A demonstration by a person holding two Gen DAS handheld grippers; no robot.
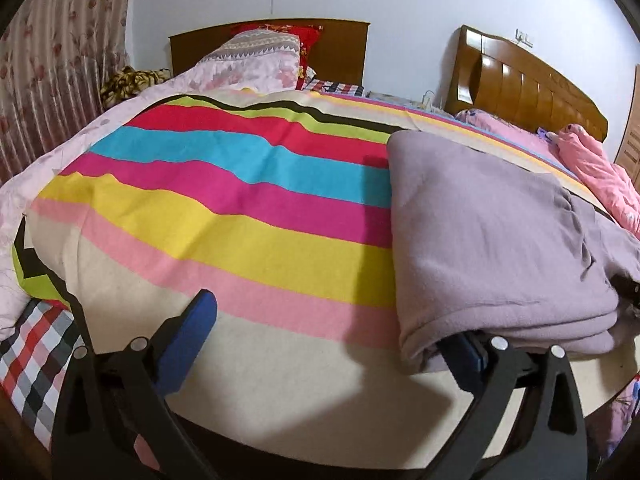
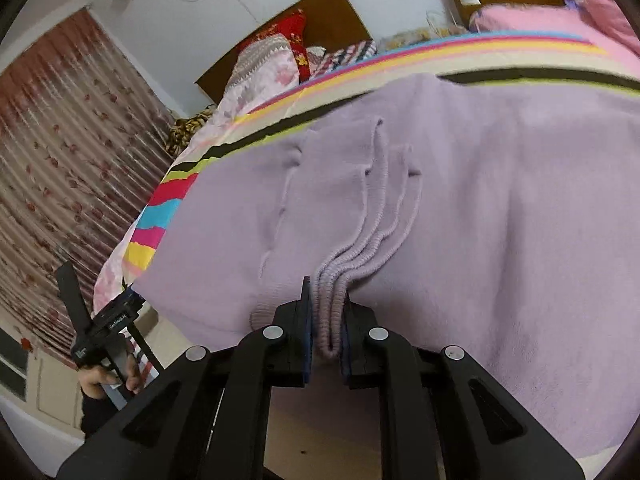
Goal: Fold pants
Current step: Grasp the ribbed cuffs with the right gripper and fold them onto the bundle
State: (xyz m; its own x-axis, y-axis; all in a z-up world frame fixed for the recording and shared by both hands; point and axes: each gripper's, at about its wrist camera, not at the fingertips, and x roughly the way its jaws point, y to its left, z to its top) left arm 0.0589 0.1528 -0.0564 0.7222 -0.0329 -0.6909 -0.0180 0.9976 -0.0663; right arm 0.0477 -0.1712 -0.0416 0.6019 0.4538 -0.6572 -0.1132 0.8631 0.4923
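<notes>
The lilac fleece pants (image 1: 492,240) lie folded in a thick stack on the striped bedspread (image 1: 224,200), at the right of the left wrist view. My left gripper (image 1: 328,324) is open and empty; its right finger (image 1: 464,356) sits under the near corner of the stack, its left finger (image 1: 192,332) rests on the bedspread. My right gripper (image 2: 326,320) is shut on the bunched layered edges of the pants (image 2: 500,220). The left gripper also shows in the right wrist view (image 2: 100,324), held by a hand.
The bed carries pink bedding (image 1: 600,176) at the far right and a patterned pillow (image 1: 256,56) at the wooden headboard (image 1: 344,48). A second headboard (image 1: 528,88) stands at right. A floral curtain (image 1: 52,64) hangs at left. A checked sheet (image 1: 36,352) shows at the near left edge.
</notes>
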